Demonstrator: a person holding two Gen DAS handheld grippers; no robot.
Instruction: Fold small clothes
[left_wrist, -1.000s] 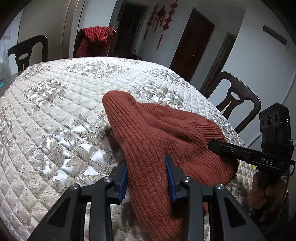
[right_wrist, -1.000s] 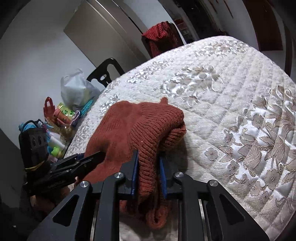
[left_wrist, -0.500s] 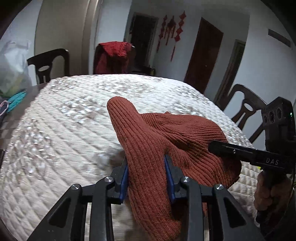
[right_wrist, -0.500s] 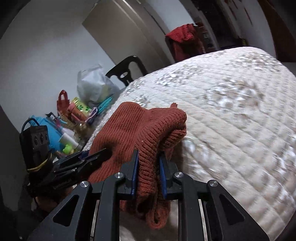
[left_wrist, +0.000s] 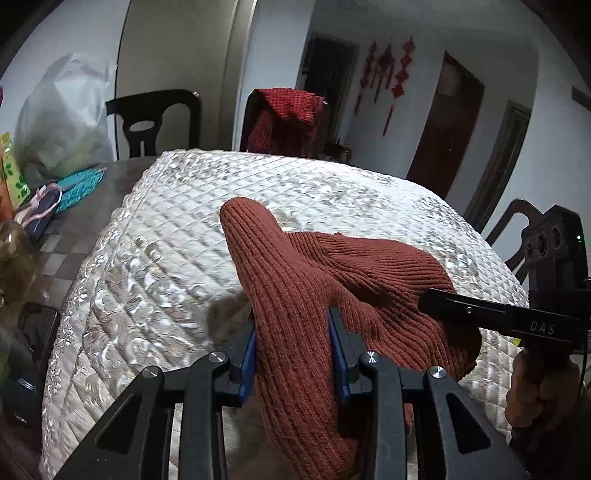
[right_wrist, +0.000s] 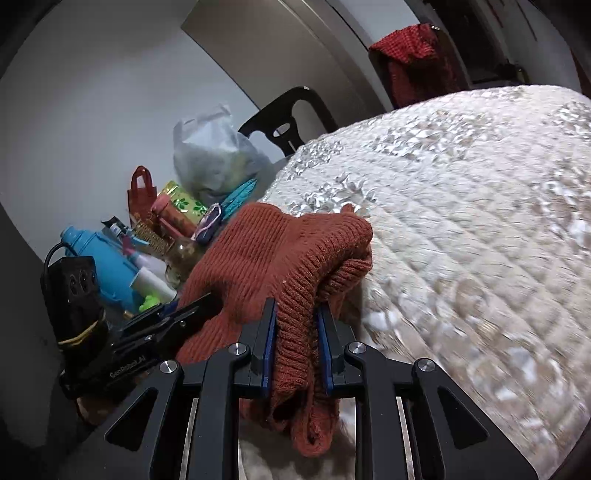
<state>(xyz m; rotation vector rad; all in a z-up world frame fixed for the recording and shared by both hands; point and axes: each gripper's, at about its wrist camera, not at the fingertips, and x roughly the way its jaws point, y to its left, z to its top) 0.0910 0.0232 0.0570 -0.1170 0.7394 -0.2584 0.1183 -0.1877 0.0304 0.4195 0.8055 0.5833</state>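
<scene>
A rust-red ribbed knit garment (left_wrist: 314, 280) is held up over the quilted cream table cover (left_wrist: 166, 229). My left gripper (left_wrist: 293, 343) is shut on one bunched edge of it. My right gripper (right_wrist: 295, 339) is shut on another bunched edge (right_wrist: 295, 258), and its black finger shows at the right of the left wrist view (left_wrist: 480, 314). The left gripper's fingers (right_wrist: 173, 317) show at the left of the right wrist view. The garment sags between the two grippers and hangs below both.
At the table's left end lie a grey plastic bag (left_wrist: 62, 118), a teal cloth (left_wrist: 79, 186), a blue bottle (right_wrist: 99, 266) and small packets. Dark chairs stand around; one carries a red cloth (left_wrist: 284, 118). A phone (left_wrist: 33, 332) lies by the near left edge.
Both grippers have lifted the garment and swung left and back, so the table's left end and its clutter come into view. The grips are unchanged.
</scene>
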